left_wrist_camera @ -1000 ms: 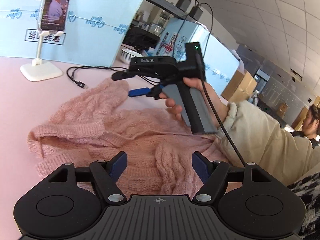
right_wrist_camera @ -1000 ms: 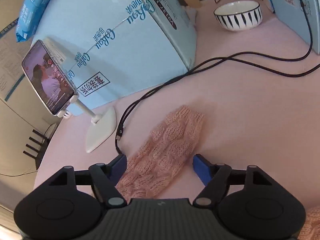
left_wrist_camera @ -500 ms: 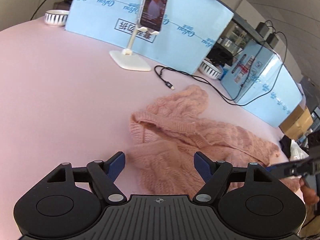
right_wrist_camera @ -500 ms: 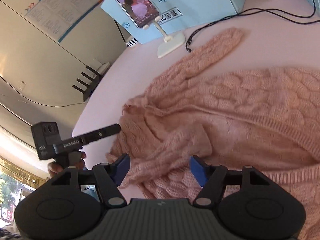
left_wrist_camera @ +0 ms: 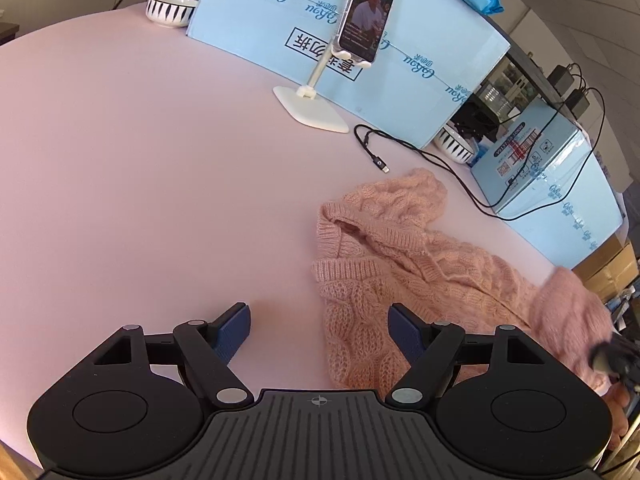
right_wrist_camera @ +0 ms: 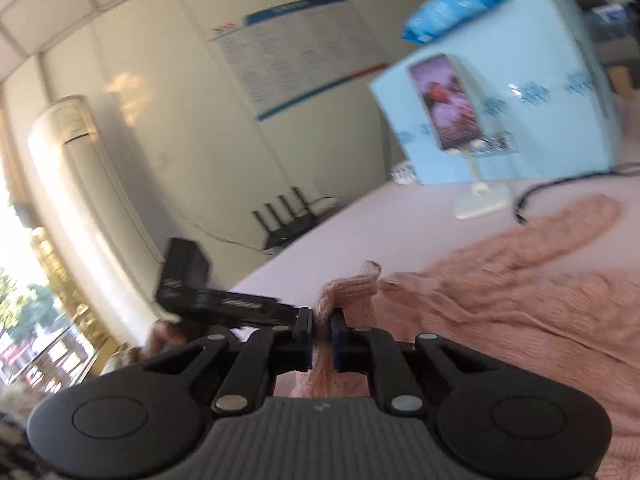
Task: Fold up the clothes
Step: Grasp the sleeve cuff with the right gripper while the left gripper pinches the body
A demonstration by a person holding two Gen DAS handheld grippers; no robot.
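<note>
A pink cable-knit sweater (left_wrist_camera: 420, 264) lies crumpled on the pink table (left_wrist_camera: 140, 160), with one sleeve stretched toward the boxes. My left gripper (left_wrist_camera: 318, 316) hangs open just above the table at the sweater's near left edge; its right finger is over the knit and its left finger over bare table. My right gripper (right_wrist_camera: 321, 320) is closing, and its pads pinch a bunched fold of the sweater (right_wrist_camera: 500, 300) that stands up between them. In the left wrist view this lifted fold shows blurred at the right edge. The right wrist view is motion-blurred.
A phone (left_wrist_camera: 368, 12) on a white stand leans in front of light blue boxes (left_wrist_camera: 420, 64) at the back. A black cable (left_wrist_camera: 420, 152) runs across the table near the sleeve. Striped bowls stand at the far left (left_wrist_camera: 170, 10) and between the boxes (left_wrist_camera: 456, 144).
My right gripper went from open over the sweater to pinching a fold of it, and it swung toward the room. My left gripper slid toward the sweater's left edge and stayed open.
</note>
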